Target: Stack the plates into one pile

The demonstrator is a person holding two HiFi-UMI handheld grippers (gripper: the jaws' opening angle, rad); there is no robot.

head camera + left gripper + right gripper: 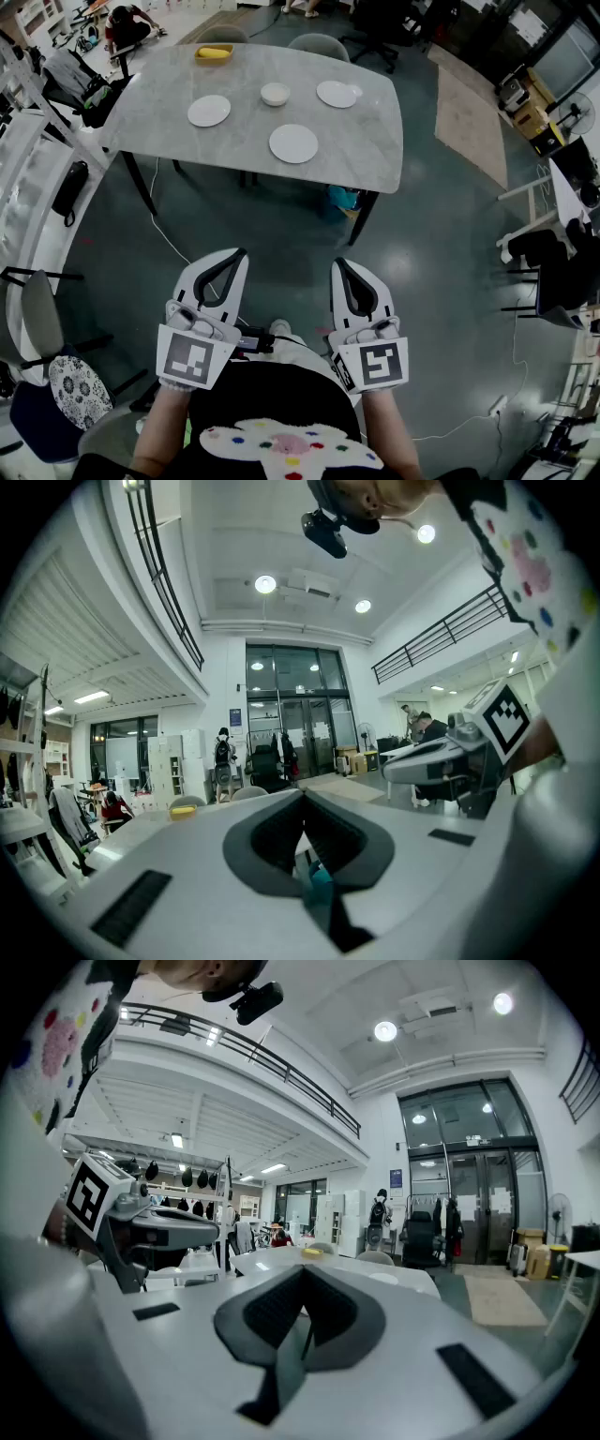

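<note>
Plates: three, spread apart on grey table
Left gripper: jaws together, empty
Right gripper: jaws together, empty

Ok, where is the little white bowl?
In the head view, the white bowl sits near the middle of the grey table, between the left plate and the right plate, just beyond the nearest plate.

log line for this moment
phase: not started | left tool: shut, empty | right tool: shut, empty | plates: three apart on table
</note>
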